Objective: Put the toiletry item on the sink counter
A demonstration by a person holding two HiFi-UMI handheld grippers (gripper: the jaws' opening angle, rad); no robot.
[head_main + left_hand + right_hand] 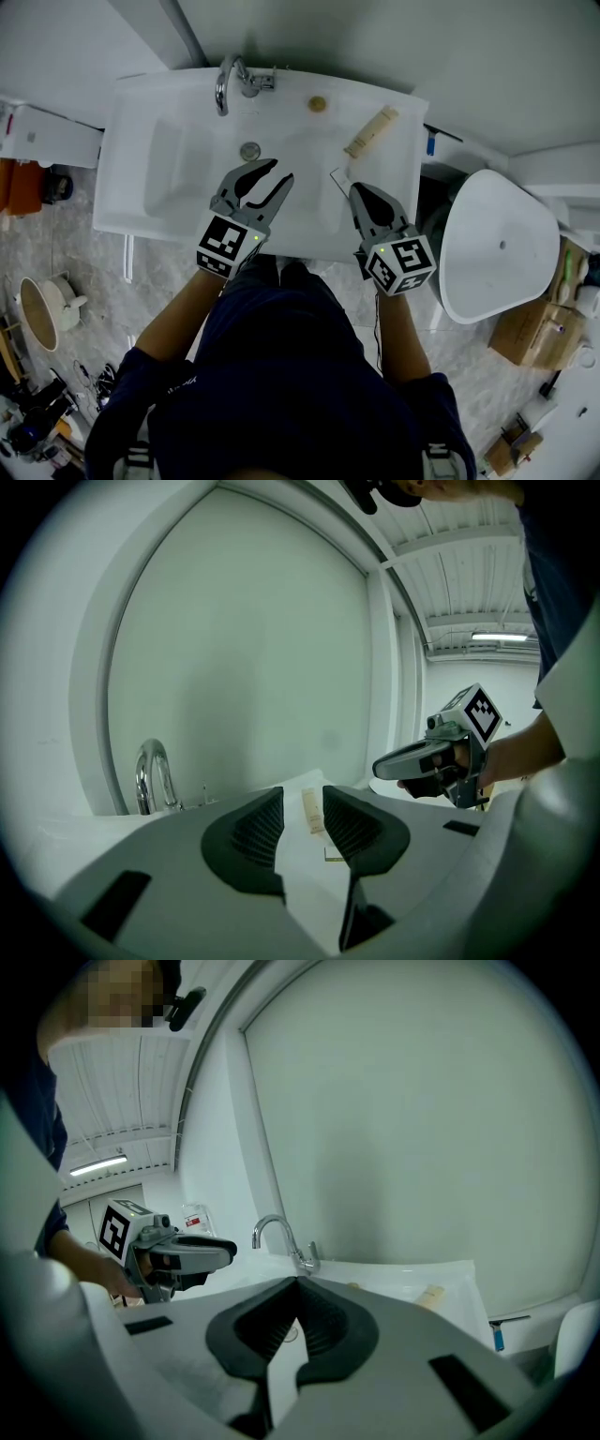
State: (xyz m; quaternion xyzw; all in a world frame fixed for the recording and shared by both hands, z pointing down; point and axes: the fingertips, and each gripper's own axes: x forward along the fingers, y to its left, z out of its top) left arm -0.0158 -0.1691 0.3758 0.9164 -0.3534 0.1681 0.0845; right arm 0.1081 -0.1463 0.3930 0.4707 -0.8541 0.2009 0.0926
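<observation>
looks done: toiletry tube (372, 131) lies on sink counter (398, 159) at one o'clock; left gripper (279, 171) parted, right gripper (355, 188) closed, both empty.

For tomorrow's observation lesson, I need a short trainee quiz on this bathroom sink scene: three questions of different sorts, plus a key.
1. True or false: the beige toiletry item lies on the floor.
2. Which gripper's jaws stand apart? A. left gripper B. right gripper C. both D. neither
3. Fill in: at the back of the basin stands a chrome ____.

Key:
1. False. It lies on the sink counter, right of the basin.
2. A. The right gripper's jaws are together, and neither gripper holds anything.
3. tap
</observation>
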